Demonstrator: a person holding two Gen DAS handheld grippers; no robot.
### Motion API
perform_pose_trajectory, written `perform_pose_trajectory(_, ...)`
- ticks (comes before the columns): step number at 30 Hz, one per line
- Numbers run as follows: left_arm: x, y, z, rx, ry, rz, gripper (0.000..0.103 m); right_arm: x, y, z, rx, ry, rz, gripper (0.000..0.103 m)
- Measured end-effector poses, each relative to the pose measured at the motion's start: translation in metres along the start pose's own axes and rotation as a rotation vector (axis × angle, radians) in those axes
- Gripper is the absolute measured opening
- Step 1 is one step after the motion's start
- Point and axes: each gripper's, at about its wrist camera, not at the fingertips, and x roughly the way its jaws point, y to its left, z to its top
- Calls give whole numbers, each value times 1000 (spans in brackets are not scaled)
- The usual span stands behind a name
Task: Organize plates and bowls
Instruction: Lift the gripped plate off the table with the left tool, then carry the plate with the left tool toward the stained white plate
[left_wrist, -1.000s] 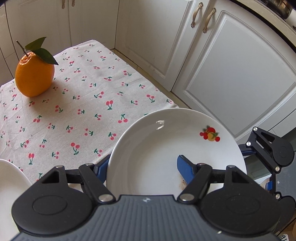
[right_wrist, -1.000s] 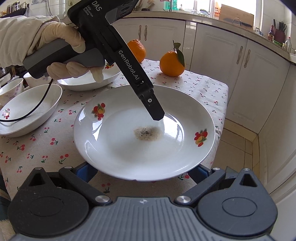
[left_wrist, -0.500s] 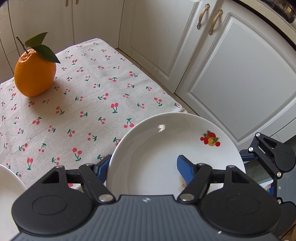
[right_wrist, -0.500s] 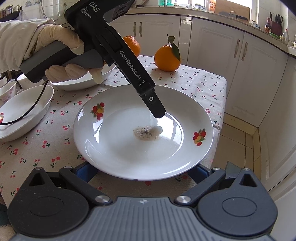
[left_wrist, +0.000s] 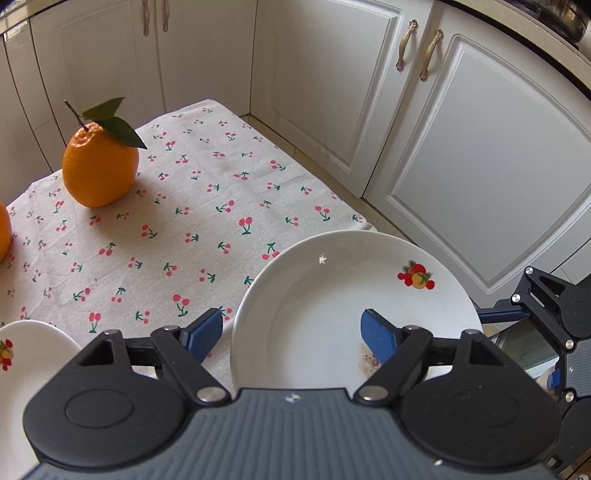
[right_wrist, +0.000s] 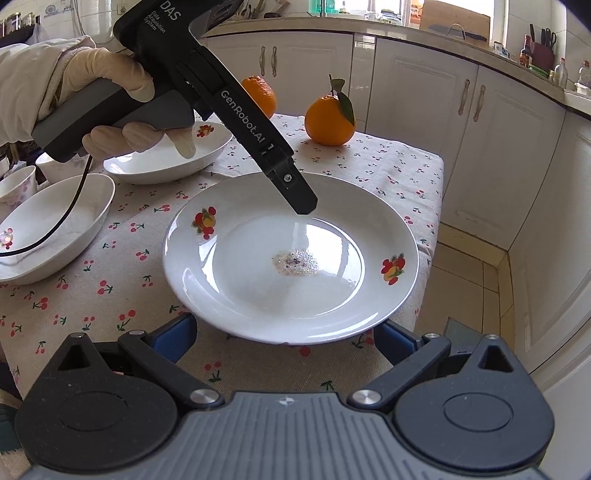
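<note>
The left claw (left_wrist: 291, 328) was opening over the white plate (left_wrist: 332, 295), its rim between the blue fingers (left_wrist: 376, 334). An orange (left_wrist: 98, 166) with leaves stood on the cherry-print surface (left_wrist: 203, 221), well apart.

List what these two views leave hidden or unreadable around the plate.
- Plate near rim: left view, behind the left tool, whose jaws are opening.
- Right tool fingertips: right view, under the plate's edge.
- Crumbs: too small to identify.
- Left bowl: cut off by the frame.
</note>
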Motion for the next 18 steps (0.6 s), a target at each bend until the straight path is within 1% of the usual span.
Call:
perform_pose_trajectory(4, -25, -4, -6, -6, -45, 24, 84, -18, 10, -1, 0, -4, -45, 103)
perform_pose_trajectory(8, -59, -11, -15, -8, -105, 68, 85, -38, 24, 4, 7, -44, -54, 103)
perform_pose_trajectory(9, -67, -13, -18, -9, -122, 75, 87, -43, 29, 6, 7, -58, -57, 103)
perform_pose_trajectory(11, -83, -18, -25, -15, -147, 91, 89, -50, 38, 9, 9, -86, -45, 103)
perform_pose_trajectory(15, -112, -29, -43, -20, -189, 119, 90, -55, 58, 13, 8, -114, -32, 103)
perform_pose_trajectory(18, -130, -36, -62, -27, -212, 142, 90, -57, 74, 12, -9, -134, -5, 103)
